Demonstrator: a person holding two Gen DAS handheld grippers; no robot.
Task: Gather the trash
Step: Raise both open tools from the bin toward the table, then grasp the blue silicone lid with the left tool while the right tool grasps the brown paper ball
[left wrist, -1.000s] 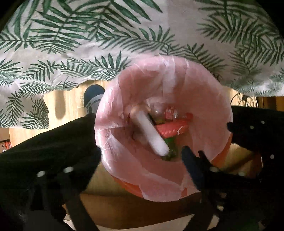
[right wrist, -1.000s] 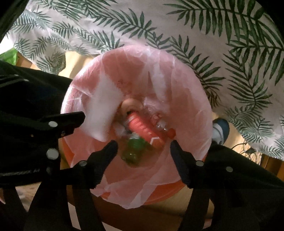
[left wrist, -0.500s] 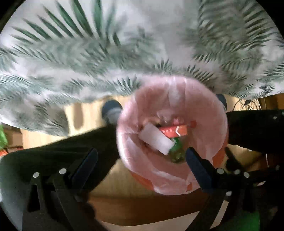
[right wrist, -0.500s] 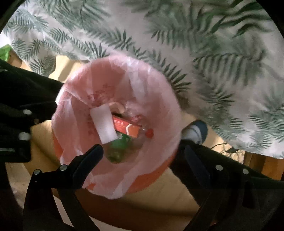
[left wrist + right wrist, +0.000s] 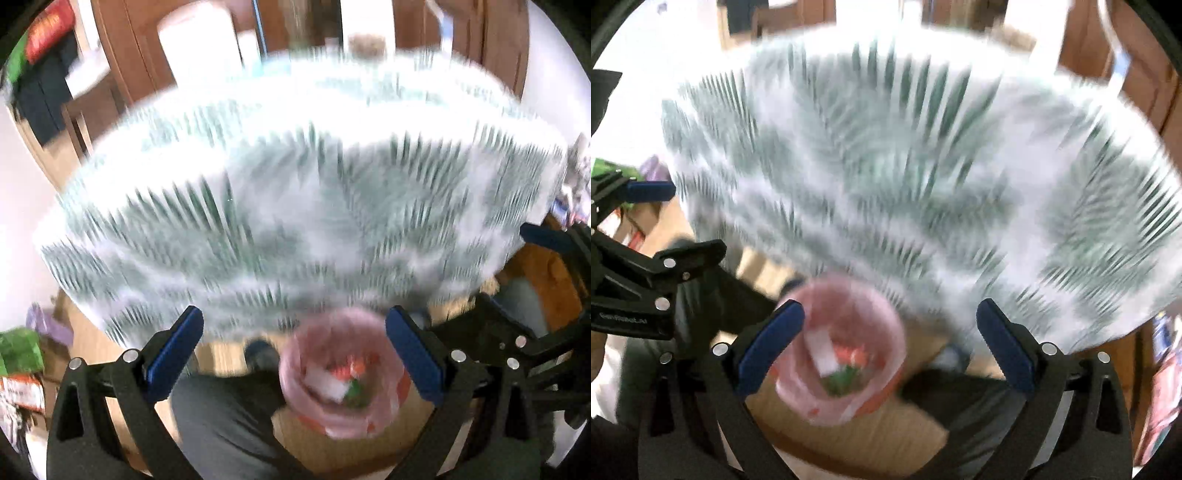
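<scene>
Trash (image 5: 347, 380) lies heaped in the pink-lined bin (image 5: 343, 380), low between the spread tips of my left gripper (image 5: 293, 345) and nearer its right finger, on the floor at the foot of the leaf-print tablecloth (image 5: 295, 206). Seen from my right gripper (image 5: 890, 336), the same bin (image 5: 842, 350) sits just inside the left finger, with a white scrap, something red and something green inside; blur keeps me from naming the pieces. Both pairs of jaws stand wide apart and carry nothing. The cloth-covered table fills the field beyond both sets of tips, and both pictures are badly smeared. I judge the step in hand to be the gap between a drop and the next pick: grippers empty and pointed toward the table. The next move calls for steadying the view, finding any remaining litter on the tabletop, which I cannot make out here, then lining one open gripper over it.
</scene>
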